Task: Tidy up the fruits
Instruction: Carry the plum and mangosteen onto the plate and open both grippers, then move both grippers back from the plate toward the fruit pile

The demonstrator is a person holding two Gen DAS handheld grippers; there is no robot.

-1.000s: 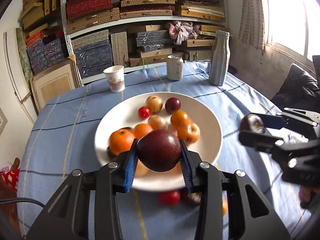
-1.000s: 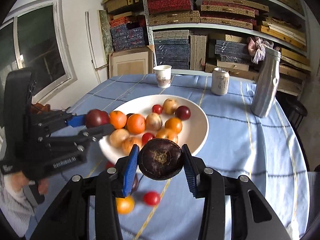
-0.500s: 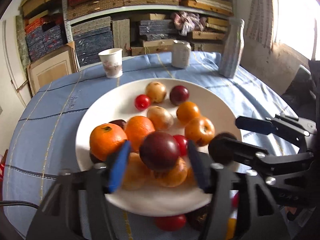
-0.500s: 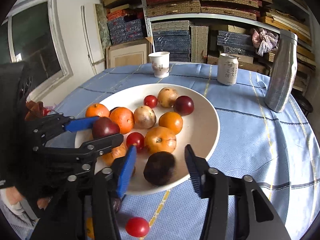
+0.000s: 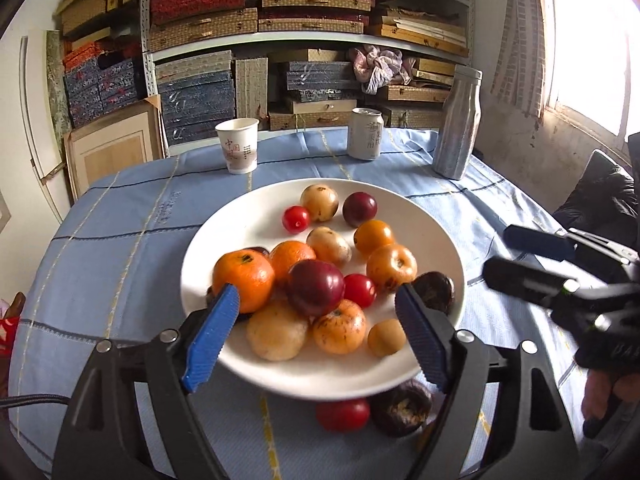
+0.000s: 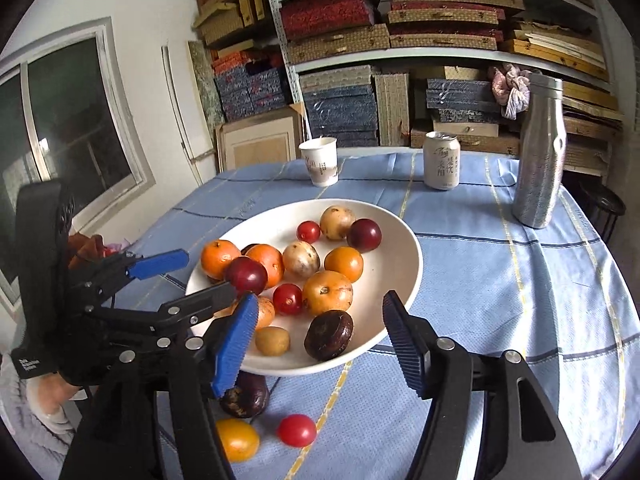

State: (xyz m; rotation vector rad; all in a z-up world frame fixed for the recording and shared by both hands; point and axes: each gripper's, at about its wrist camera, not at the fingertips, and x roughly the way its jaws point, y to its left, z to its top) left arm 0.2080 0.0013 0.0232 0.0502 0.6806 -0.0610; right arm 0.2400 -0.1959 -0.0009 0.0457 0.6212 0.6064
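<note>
Over the near rim of the white plate (image 5: 256,376), from the left wrist: left gripper (image 5: 320,334) just been opening, jaws wide, gripping nothing; dark red plum (image 5: 316,293) loose on the heaped fruit.

From the right wrist: right gripper (image 6: 318,338) likewise just been opening, jaws parted, brown fruit (image 6: 329,335) lying free on the plate (image 6: 404,240) between them.

The right hand-held gripper (image 6: 320,330), jaws just opened, frames a dark brown fruit (image 6: 329,335) lying in the white plate (image 6: 404,240).
</note>
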